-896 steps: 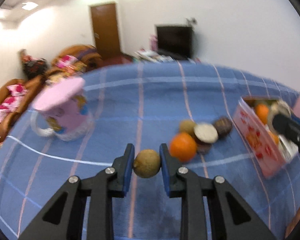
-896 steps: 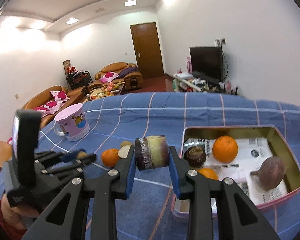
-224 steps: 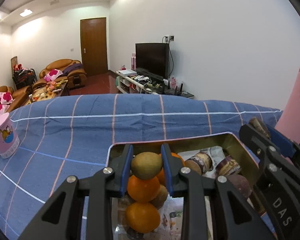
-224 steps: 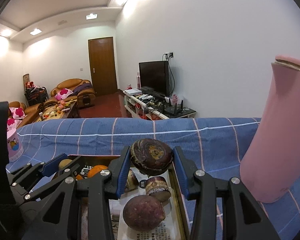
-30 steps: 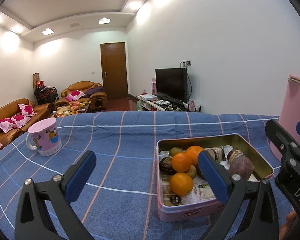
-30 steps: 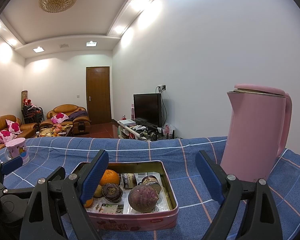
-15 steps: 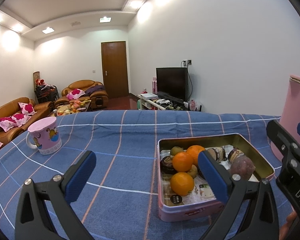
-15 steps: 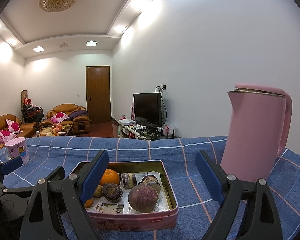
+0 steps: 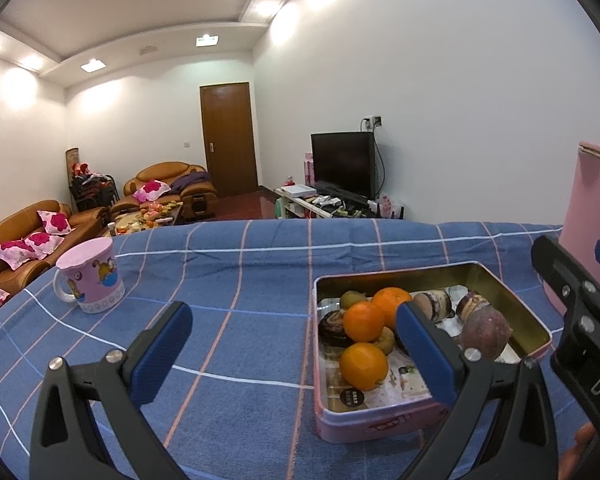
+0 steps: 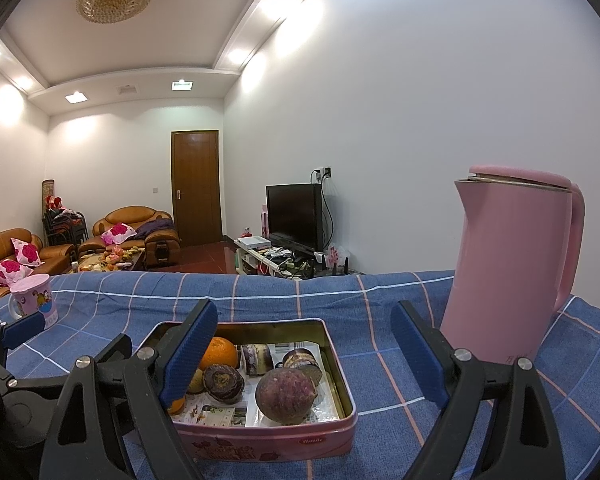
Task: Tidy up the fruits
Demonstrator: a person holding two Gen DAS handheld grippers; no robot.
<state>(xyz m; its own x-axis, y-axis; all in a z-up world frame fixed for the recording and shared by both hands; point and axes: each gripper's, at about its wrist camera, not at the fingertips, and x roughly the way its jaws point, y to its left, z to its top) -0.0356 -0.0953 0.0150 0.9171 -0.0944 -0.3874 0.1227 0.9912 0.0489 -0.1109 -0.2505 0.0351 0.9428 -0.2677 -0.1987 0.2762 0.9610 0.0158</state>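
Three oranges (image 9: 363, 321) sit heaped in the tin (image 9: 384, 426) on the left view, my left gripper (image 9: 292, 354) spread wide, empty, low beside it. Right view: right gripper (image 10: 304, 354) equally agape, holding nothing; a careless swing could knock the pink kettle (image 10: 512, 268) standing just beside.

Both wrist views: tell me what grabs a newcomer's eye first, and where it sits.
The pink tin packed with oranges and dark purple fruit stands out on the blue checked cloth, right in front of both wide-open grippers. A tall pink kettle rises to the tin's right, and a pink cartoon mug stands far off to its left.
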